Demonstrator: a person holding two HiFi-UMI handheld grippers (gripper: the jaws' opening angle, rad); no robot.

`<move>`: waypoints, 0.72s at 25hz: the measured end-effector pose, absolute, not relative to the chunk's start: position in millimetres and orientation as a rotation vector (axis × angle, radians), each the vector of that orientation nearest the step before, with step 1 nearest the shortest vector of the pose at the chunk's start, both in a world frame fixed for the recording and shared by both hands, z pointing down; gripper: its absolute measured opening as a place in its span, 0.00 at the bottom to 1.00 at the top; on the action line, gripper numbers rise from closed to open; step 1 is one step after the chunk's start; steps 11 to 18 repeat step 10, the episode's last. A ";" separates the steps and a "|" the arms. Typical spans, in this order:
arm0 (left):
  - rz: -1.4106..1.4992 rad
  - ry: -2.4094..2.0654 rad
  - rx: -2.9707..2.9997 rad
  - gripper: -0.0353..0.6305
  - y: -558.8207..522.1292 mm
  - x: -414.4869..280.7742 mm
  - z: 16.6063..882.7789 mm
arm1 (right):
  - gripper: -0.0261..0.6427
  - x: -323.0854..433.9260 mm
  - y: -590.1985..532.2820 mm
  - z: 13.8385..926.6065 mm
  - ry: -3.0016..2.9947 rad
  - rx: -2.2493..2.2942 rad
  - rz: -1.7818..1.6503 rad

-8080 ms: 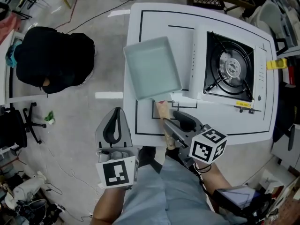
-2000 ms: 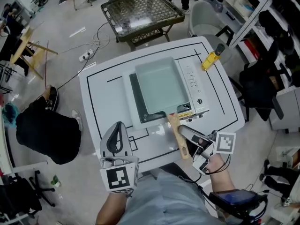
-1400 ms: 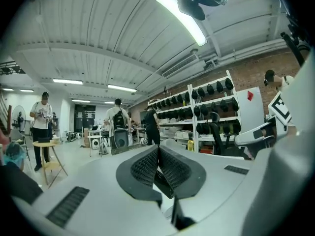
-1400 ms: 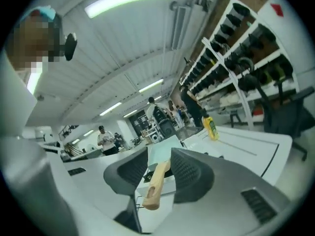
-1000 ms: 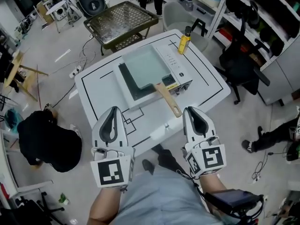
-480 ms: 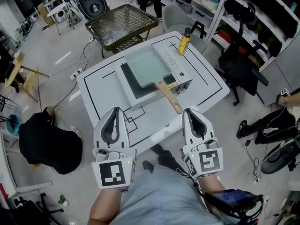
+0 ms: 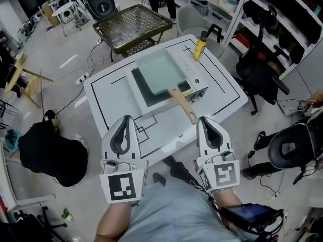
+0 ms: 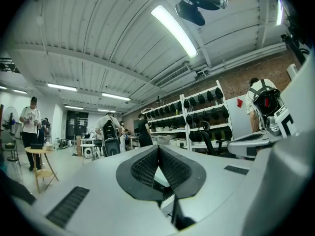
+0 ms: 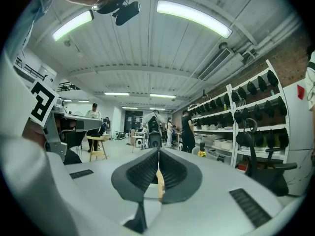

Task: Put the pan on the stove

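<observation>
The pale green rectangular pan (image 7: 160,73) sits on the white table-top stove (image 7: 189,70), and its wooden handle (image 7: 184,106) sticks out over the table toward me. Both grippers hang in front of my body, short of the table's near edge. The left gripper (image 7: 126,120) is shut and holds nothing. The right gripper (image 7: 204,121) is also shut and empty, a little short of the handle's end. In the left gripper view the left gripper (image 8: 158,150) has its jaws pressed together. The right gripper view shows the right gripper (image 9: 158,154) the same way, with a sliver of the wooden handle (image 9: 159,183) beyond it.
The white table (image 7: 111,97) carries black marked lines. A yellow bottle (image 7: 200,48) stands at its far right corner. A wire-mesh stand (image 7: 133,23) is behind the table, black chairs (image 7: 257,67) and shelves are to the right, and a black bag (image 7: 50,153) lies on the floor at the left.
The pan went from the bare table onto the stove. My right gripper let go of the handle and drew back. Over the last second both grippers have stayed still.
</observation>
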State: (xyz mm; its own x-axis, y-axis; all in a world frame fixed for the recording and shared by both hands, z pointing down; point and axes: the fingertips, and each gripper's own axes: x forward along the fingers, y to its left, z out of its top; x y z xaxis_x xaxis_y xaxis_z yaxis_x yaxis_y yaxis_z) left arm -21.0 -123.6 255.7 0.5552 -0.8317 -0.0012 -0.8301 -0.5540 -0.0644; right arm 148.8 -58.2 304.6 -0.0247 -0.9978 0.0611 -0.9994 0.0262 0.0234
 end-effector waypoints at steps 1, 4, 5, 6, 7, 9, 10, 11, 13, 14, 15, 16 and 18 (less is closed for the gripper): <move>-0.045 1.455 -2.719 0.08 -124.2 -21.0 255.8 | 0.11 148.8 -59.0 304.7 -2.206 2.150 0.039; -0.053 1.456 -2.710 0.08 -126.3 -21.2 257.0 | 0.11 148.7 -61.9 306.3 -2.209 2.144 0.039; -0.054 1.460 -2.714 0.08 -126.7 -21.1 258.2 | 0.11 148.7 -62.8 306.8 -2.210 2.142 0.039; -0.053 1.464 -2.719 0.08 -127.0 -21.1 259.2 | 0.11 148.4 -63.6 307.1 -2.210 2.140 0.038; -0.052 1.468 -2.724 0.08 -127.3 -21.4 260.0 | 0.11 148.0 -64.4 307.4 -2.211 2.138 0.038; -0.048 1.473 -2.734 0.08 -128.2 -22.1 260.9 | 0.11 146.8 -66.0 307.7 -2.212 2.135 0.038; -0.046 1.475 -2.737 0.08 -128.7 -22.6 261.3 | 0.11 146.2 -66.8 307.9 -2.211 2.134 0.039; -0.046 1.475 -2.737 0.08 -128.7 -22.6 261.3 | 0.11 146.2 -66.8 307.9 -2.211 2.134 0.039; -0.046 1.475 -2.737 0.08 -128.7 -22.6 261.3 | 0.11 146.2 -66.8 307.9 -2.211 2.134 0.039; -0.046 1.475 -2.737 0.08 -128.7 -22.6 261.3 | 0.11 146.2 -66.8 307.9 -2.211 2.134 0.039; -0.046 1.475 -2.737 0.08 -128.7 -22.6 261.3 | 0.11 146.2 -66.8 307.9 -2.211 2.134 0.039; -0.046 1.475 -2.737 0.08 -128.7 -22.6 261.3 | 0.11 146.2 -66.8 307.9 -2.211 2.134 0.039; -0.046 1.475 -2.737 0.08 -128.7 -22.6 261.3 | 0.11 146.2 -66.8 307.9 -2.211 2.134 0.039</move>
